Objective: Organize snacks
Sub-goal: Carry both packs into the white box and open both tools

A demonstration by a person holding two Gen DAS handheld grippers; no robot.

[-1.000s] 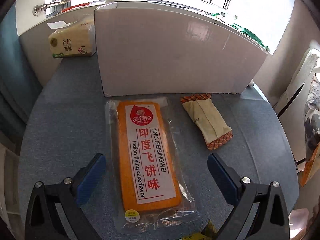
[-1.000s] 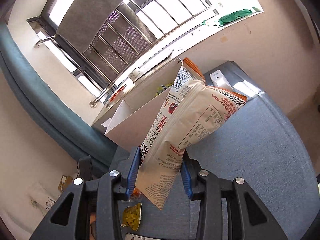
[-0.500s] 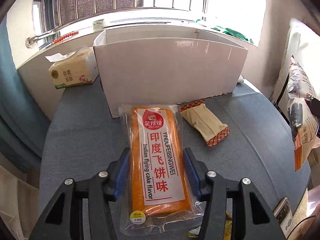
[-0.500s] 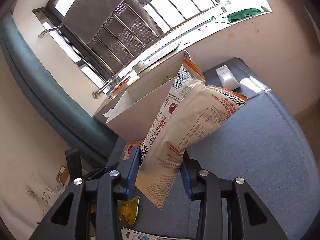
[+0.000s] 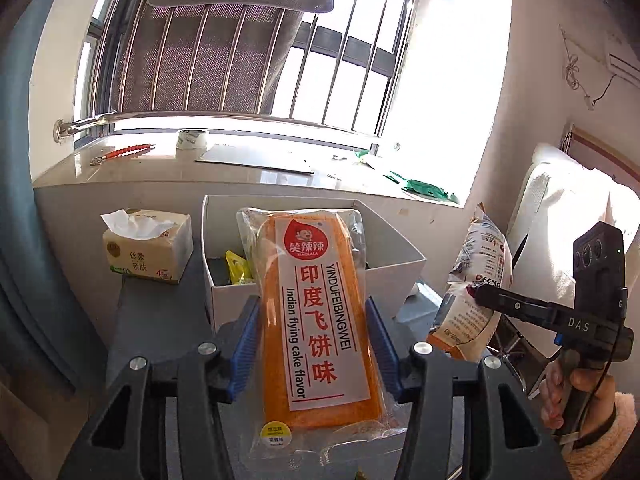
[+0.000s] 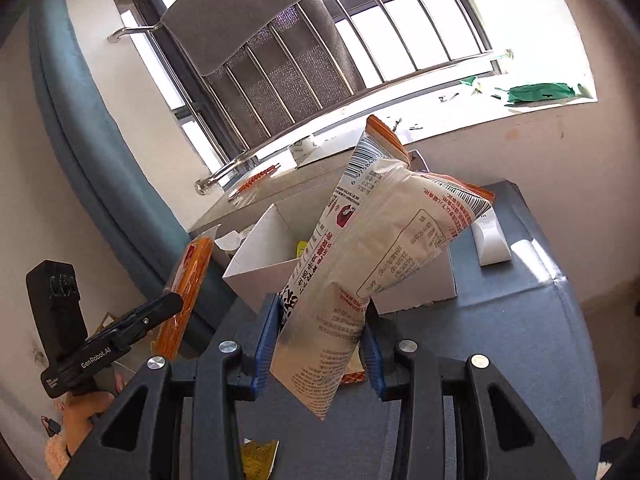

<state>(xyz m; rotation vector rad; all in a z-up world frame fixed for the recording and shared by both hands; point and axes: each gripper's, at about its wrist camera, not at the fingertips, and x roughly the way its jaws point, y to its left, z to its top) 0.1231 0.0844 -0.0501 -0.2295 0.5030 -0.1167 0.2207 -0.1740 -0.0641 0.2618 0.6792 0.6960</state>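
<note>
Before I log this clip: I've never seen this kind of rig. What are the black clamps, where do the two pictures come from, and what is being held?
There is no robot here. A person holds a hand-held gripper in each hand, and each carries a wide-angle camera looking forward along its two fingers.

One picture is from the left gripper, shut on the orange flying cake pack. From there you also see the right gripper and the hand holding it.

The other picture is from the right gripper, shut on a cream snack bag.

Ahead, on the blue table, stands an open white box with a yellow packet inside; a tissue pack sits beside it.
</note>
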